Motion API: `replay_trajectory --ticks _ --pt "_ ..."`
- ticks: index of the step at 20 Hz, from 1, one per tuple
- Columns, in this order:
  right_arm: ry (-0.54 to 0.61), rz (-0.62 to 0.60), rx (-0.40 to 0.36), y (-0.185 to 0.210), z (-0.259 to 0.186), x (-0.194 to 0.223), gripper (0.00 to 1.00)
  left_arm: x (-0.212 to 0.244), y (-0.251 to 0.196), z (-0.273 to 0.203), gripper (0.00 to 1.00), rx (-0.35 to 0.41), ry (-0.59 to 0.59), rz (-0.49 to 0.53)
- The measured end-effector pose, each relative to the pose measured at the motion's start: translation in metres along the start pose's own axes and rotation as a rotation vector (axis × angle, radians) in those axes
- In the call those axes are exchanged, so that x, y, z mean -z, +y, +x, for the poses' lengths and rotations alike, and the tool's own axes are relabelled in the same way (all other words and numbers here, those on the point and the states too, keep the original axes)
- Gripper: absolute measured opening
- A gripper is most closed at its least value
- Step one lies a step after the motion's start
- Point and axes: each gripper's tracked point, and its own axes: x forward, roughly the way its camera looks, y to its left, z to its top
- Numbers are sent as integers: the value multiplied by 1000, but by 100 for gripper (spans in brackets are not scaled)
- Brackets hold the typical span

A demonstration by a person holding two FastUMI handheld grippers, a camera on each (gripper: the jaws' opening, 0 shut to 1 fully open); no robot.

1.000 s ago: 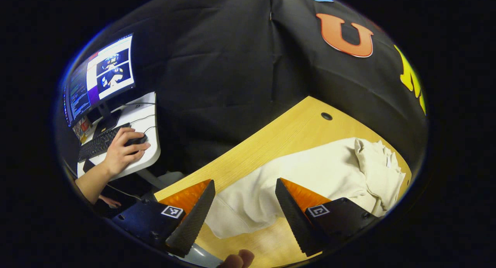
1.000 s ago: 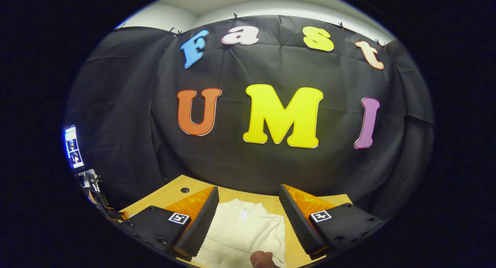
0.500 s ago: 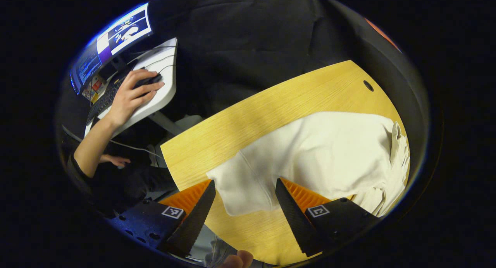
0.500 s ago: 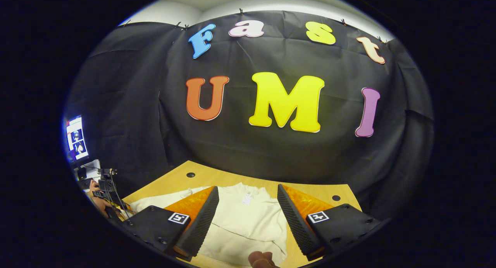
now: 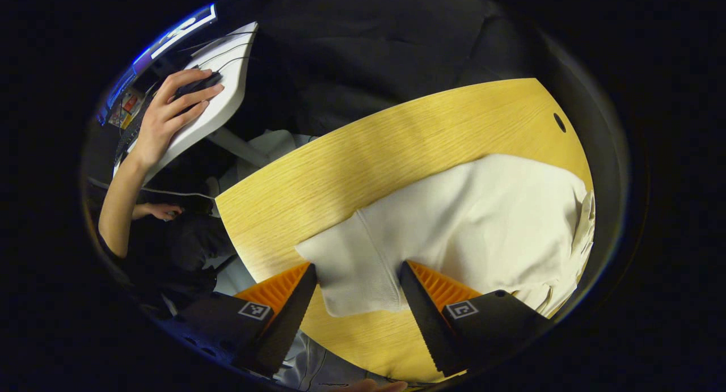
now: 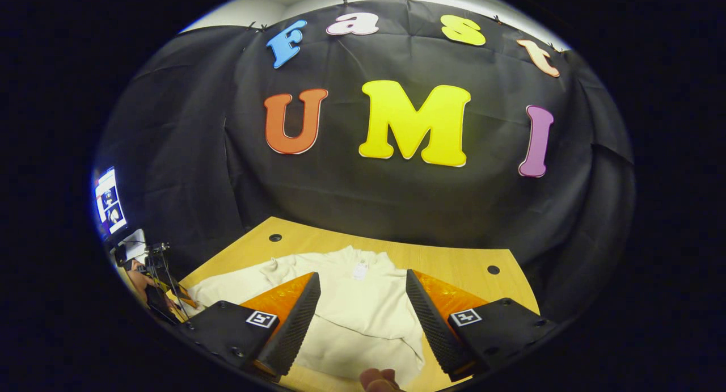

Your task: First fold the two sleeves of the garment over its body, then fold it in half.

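Garment [image 5: 476, 222]: a cream knit top lying on the bench [image 5: 351, 165], a pale wood-grain surface with a round cable hole near its far edge.

Left gripper view: the left hand-held gripper [image 5: 354, 318] hovers over the near corner of the cloth, jaws wide apart, holding nothing. Between the fingers lies a ribbed band [image 5: 357, 278], a cuff or a hem; I cannot tell which. The body fabric is smooth and thick, and it bunches into loose folds at the far right [image 5: 584, 227]. Off the bench, a person's hand [image 5: 170, 114] rests on a mouse at a white side desk [image 5: 218, 111].

Risk here: the ribbed edge lies flat on slick wood, so a shallow pinch could slide over it or catch only the top layer. The bunched end could drag and twist any fold.

Right gripper view: the right hand-held gripper [image 6: 363, 324] hangs above the cloth, jaws likewise wide apart and empty. The garment [image 6: 363, 307] lies with its neck label [image 6: 359, 270] toward the black cloth wall. One side stretches toward the bench's left edge; the other ends in a rounded corner near the gripper.

Risk here: soft, heavy knit sags when lifted, so unequal grips by the two grippers would leave a crooked fold.
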Motion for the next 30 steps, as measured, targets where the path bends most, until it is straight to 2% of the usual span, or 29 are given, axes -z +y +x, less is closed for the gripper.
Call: replay_trajectory --ticks 3,7,8,10,12,14,16,18,23,30 --pt "13 -2 0 2 1 4 94 -4 2 0 91 8 23 28" --pt "-2 -3 6 -3 -8 6 94 -6 6 2 76 19 50 40" --pt "-5 1 14 -8 -11 8 94 -7 7 2 66 24 58 44" --pt "-9 12 30 -17 -18 12 94 -7 7 2 52 35 72 57" --pt "-4 29 43 -28 -21 19 94 -9 3 1 51 48 74 87" --pt "9 41 54 -36 -22 26 94 -9 -1 1 29 57 71 110" --pt "14 62 70 -46 -22 26 94 -11 -3 0 18 49 65 124" --pt "6 75 90 -55 -22 24 94 -9 -5 -5 12 36 66 131" --pt "13 86 110 -65 -18 25 94 -13 -31 -35 9 28 3 243" --pt "26 76 90 -66 -14 27 94 -20 -126 -95 9 106 -94 436"
